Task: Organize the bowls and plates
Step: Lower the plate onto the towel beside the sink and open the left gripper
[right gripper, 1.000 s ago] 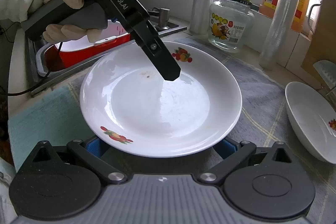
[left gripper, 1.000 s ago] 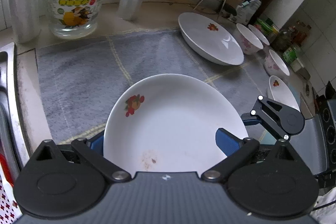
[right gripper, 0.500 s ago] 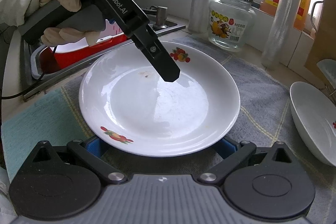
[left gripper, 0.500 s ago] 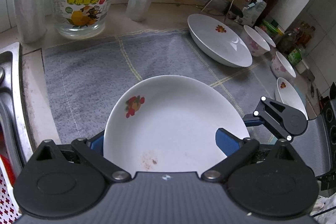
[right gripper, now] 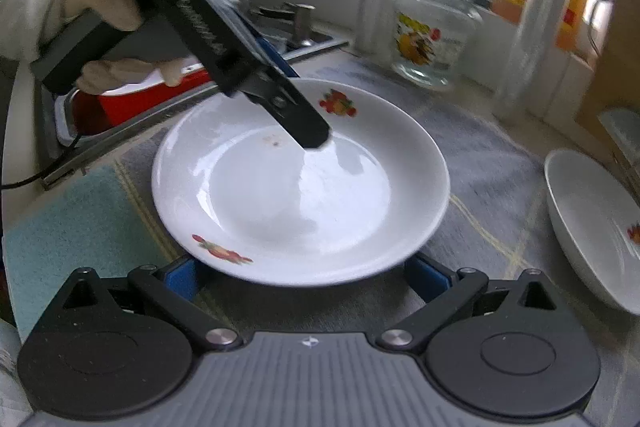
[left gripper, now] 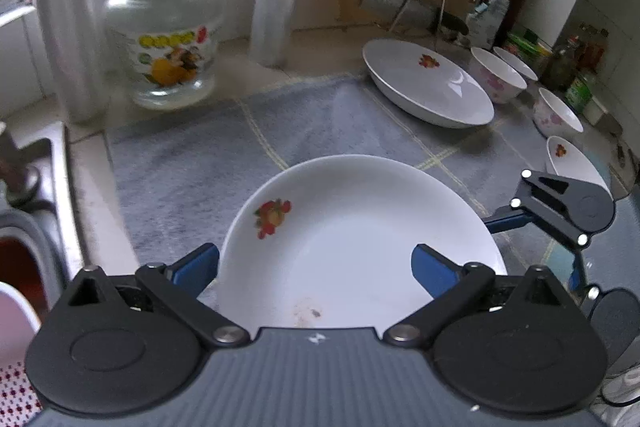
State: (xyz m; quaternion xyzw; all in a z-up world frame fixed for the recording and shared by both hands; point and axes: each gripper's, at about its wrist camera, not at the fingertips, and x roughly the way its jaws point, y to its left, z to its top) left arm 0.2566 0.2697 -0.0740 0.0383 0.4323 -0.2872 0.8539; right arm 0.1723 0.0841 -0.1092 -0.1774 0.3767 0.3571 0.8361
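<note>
The left gripper [left gripper: 316, 261] had the white plate [left gripper: 360, 235] by its near rim, one finger [right gripper: 308, 133] lying across the top of the dish in the right wrist view, the other apparently underneath, though that one was hidden. The plate sat just above the grey towel [left gripper: 192, 163], fruit print toward the glass jar [left gripper: 166, 35]. The right gripper [right gripper: 308, 277] stood with its blue pads spread wide, either side of the plate's near edge, holding nothing that could be seen. Further along the towel lay a second plate [left gripper: 428, 87], and beyond it a line of small bowls [left gripper: 496, 75] ran down the counter. The sink [left gripper: 36, 195] showed at the left edge.
</note>
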